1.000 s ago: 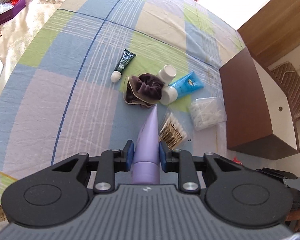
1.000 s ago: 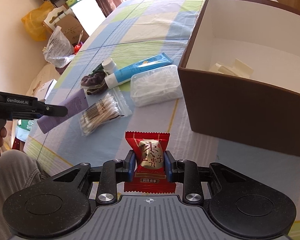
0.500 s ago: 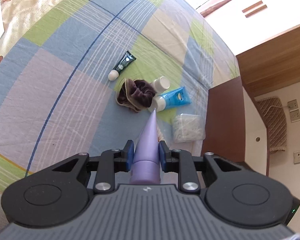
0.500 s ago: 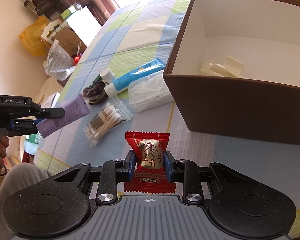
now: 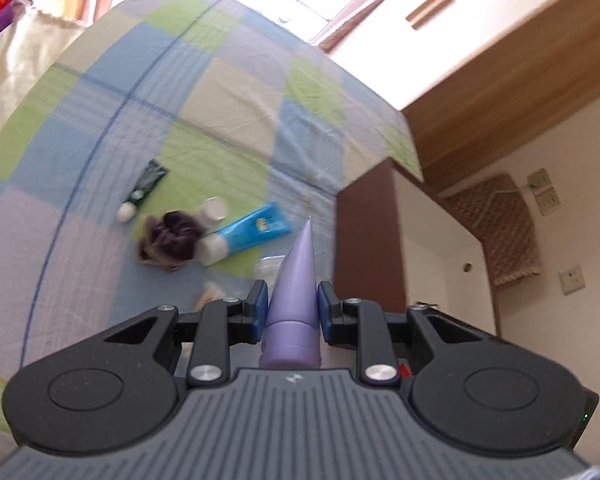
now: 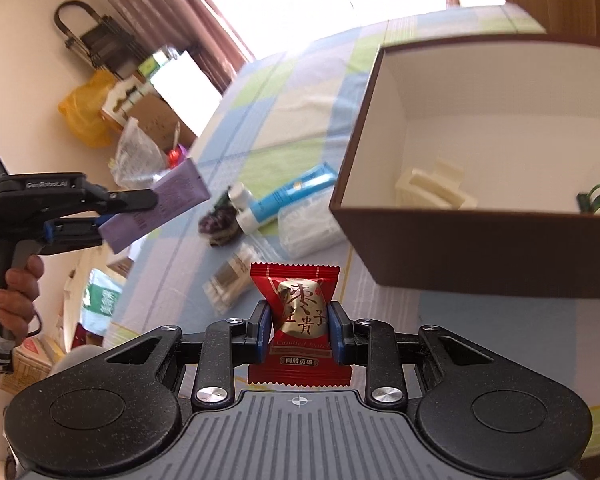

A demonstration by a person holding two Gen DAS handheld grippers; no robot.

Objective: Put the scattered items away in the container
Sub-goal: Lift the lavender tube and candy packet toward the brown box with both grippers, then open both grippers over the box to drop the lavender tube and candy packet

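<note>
Right wrist: "GenRobot.AI" on left gripper [image 6: 136, 210].

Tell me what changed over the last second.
Both grippers rose and swung toward the brown box: the left gripper carrying the purple tube, the right gripper the red candy. Both grips stayed shut; the blue tube and scrunchie stayed put.

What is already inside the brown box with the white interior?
Inside the brown box lie a cream plastic piece and a small green-and-white item; the near wall hides the remaining floor.
</note>
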